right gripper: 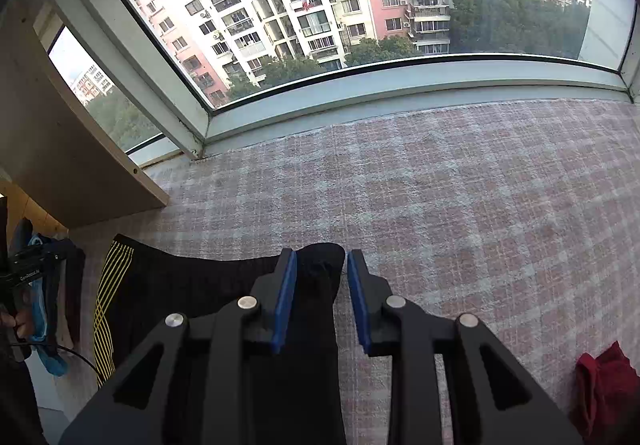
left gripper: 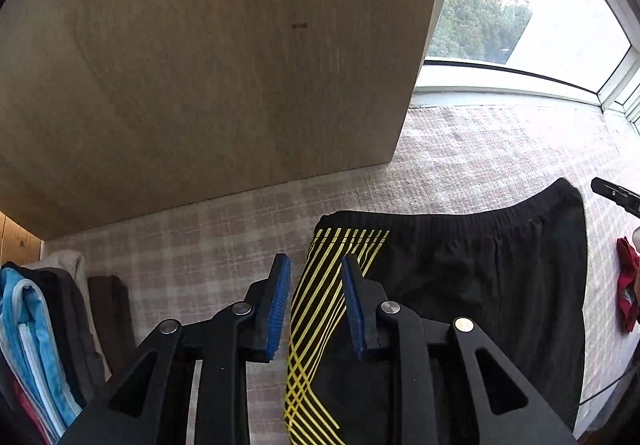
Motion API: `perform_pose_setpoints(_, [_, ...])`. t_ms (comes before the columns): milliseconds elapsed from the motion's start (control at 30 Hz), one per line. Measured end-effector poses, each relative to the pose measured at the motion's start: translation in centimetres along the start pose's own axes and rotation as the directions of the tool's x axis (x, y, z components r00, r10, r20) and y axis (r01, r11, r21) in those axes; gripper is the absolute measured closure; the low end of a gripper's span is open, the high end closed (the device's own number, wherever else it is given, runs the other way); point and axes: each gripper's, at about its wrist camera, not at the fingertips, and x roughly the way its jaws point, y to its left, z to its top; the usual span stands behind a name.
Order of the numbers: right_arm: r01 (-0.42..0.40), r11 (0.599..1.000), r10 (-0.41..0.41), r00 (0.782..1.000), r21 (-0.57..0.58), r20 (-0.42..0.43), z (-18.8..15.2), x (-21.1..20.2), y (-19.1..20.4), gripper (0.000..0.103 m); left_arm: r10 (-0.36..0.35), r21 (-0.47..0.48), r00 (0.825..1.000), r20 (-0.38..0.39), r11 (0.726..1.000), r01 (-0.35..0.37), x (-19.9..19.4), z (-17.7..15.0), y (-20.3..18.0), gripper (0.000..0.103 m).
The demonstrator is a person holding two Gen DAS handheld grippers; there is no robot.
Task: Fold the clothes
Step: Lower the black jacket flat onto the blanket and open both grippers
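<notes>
Lying flat on the checked cover [right gripper: 460, 205], black shorts [left gripper: 460, 285] with yellow stripes span both grippers: the left gripper [left gripper: 316, 305] gapes over the striped edge, the right gripper [right gripper: 322, 297] gapes over the opposite waistband corner.

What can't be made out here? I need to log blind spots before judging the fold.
- Lower part of the black shorts: hidden under the left gripper and cut by the frame bottom.
- Red garment: cut by the edge in both views.
- Clothes pile: cropped at the left wrist view's left edge.
</notes>
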Motion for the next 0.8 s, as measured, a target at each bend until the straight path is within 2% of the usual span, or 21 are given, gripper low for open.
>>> perform_pose_setpoints(100, [-0.026,0.999,0.026,1.000,-0.028,-0.011,-2.6,-2.4,0.0,0.077,0.034,0.009,0.999,0.013,0.999,-0.035,-2.2,-1.4,0.9,0.077])
perform_pose_setpoints(167, [-0.003,0.996,0.002,1.000,-0.088,-0.021,-5.9,-4.5,0.1,0.077,0.040,0.064,0.999,0.022,0.997,-0.041,-4.2,-4.6,0.9,0.077])
perform_pose_setpoints(233, [0.008,0.991,-0.012,0.999,-0.130,-0.031,-10.4,-6.9,0.6,0.077,0.030,0.107,0.999,0.031,0.994,-0.033,-6.5,-9.7,1.1,0.072])
perform_pose_setpoints(267, [-0.002,0.990,-0.005,0.999,-0.144,-0.045,-12.7,-7.9,1.0,0.077,0.019,0.118,1.000,0.022,0.993,-0.021,-7.4,-12.6,1.2,0.065])
perform_pose_setpoints(300, [-0.027,0.988,0.017,0.997,-0.154,-0.069,-15.2,-8.8,1.6,0.077,0.001,0.120,1.000,0.001,0.993,-0.001,-7.9,-15.7,1.3,0.062])
perform_pose_setpoints(400, [-0.120,0.976,0.092,0.984,-0.184,-0.154,-22.5,-10.1,5.2,0.077,-0.027,0.096,0.994,-0.101,0.995,0.037,-7.9,-25.2,1.5,0.062])
perform_pose_setpoints(467, [-0.177,0.960,0.134,0.970,-0.215,-0.201,-26.8,-10.0,8.9,0.077,-0.052,0.051,0.983,-0.176,0.997,0.061,-7.1,-30.5,1.4,0.062])
perform_pose_setpoints(533, [-0.242,0.943,0.185,0.952,-0.229,-0.245,-29.7,-9.2,12.8,0.077,-0.081,0.016,0.966,-0.246,0.996,0.088,-6.1,-34.6,1.1,0.062])
perform_pose_setpoints(600, [-0.293,0.927,0.222,0.932,-0.234,-0.287,-31.5,-7.8,16.5,0.077,-0.103,0.020,0.960,-0.261,0.993,0.112,-5.5,-36.6,0.3,0.062])
perform_pose_setpoints(700, [-0.292,0.931,0.210,0.920,-0.221,-0.332,-32.9,-5.5,20.5,0.077,-0.144,0.012,0.962,-0.233,0.988,0.151,-5.1,-37.5,-0.4,0.062])
perform_pose_setpoints(800, [-0.283,0.950,0.216,0.900,-0.131,-0.380,-33.6,-3.5,22.4,0.077,-0.165,0.000,0.966,-0.199,0.986,0.168,-4.8,-37.1,-0.5,0.062])
